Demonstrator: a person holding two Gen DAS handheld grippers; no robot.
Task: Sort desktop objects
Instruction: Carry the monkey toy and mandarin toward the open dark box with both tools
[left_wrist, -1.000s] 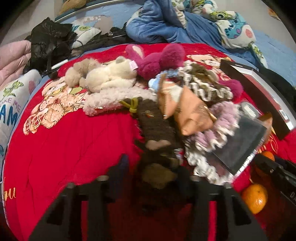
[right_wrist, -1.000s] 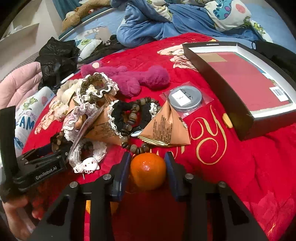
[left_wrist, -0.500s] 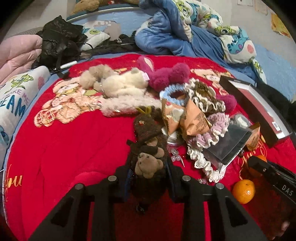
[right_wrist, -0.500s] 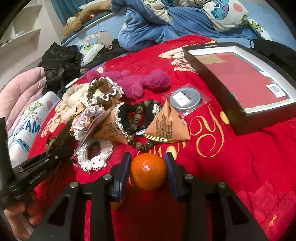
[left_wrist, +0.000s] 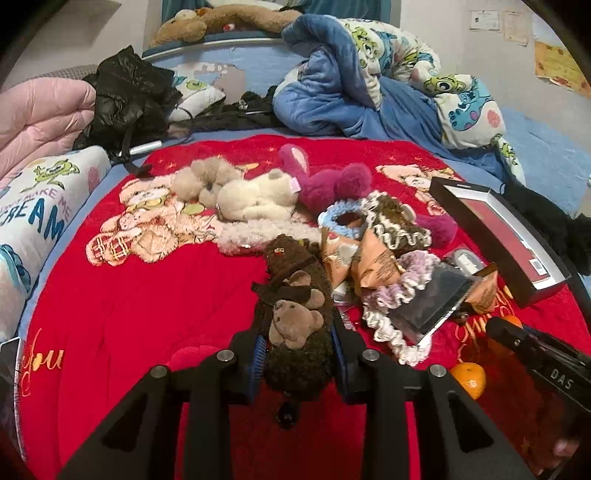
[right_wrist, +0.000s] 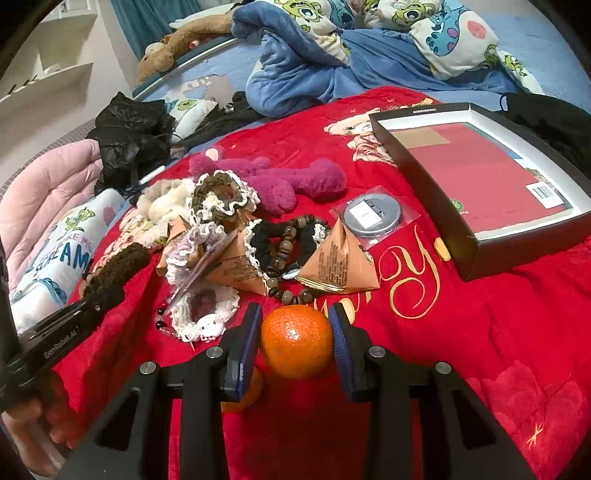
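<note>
Between left gripper (left_wrist: 297, 360) pads, clamped dark brown fuzzy bear plush (left_wrist: 295, 314), right gripper (right_wrist: 295, 343) squeezing glossy tangerine (right_wrist: 296, 341)

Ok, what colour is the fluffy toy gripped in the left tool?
Dark brown, with a lighter tan little bear on it: the fluffy toy shows best in the left wrist view.

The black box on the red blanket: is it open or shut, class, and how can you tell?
Open. The black box has no lid on it; its white inner walls and the red sheet lying inside show from above.
</note>
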